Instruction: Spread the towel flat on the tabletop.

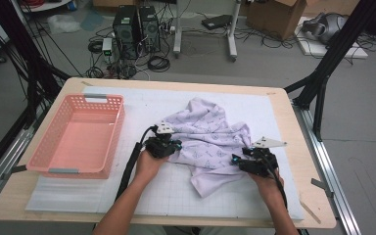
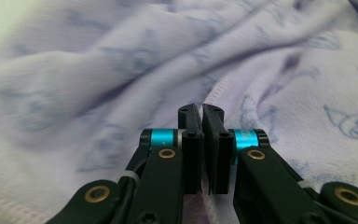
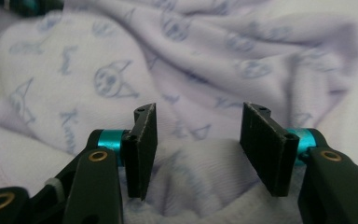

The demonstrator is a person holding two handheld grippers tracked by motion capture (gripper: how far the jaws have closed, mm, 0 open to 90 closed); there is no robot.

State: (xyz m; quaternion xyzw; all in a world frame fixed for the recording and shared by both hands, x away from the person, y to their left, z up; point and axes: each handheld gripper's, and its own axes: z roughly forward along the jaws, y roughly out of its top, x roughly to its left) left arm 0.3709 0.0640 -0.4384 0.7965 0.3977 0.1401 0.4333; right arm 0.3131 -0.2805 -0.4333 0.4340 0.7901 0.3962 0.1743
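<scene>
The lilac cloth (image 1: pixel 210 142) lies crumpled on the bench between both claws. The left claw (image 2: pixel 201 114) is clamped on its hem; the right claw (image 3: pixel 198 116) stands apart over a fold. Soft, light and limp, it is best gripped at the edges.

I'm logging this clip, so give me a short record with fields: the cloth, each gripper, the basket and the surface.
cloth: pale lilac printed garment, crumpled on the mat
left gripper: at the garment's left edge, jaws shut, a fabric edge seems pinched between them
right gripper: at the garment's right edge, jaws apart, a fold between them, not pressed
basket: pink basket, left of the garment, nothing inside
surface: white grid mat on a wooden table
</scene>
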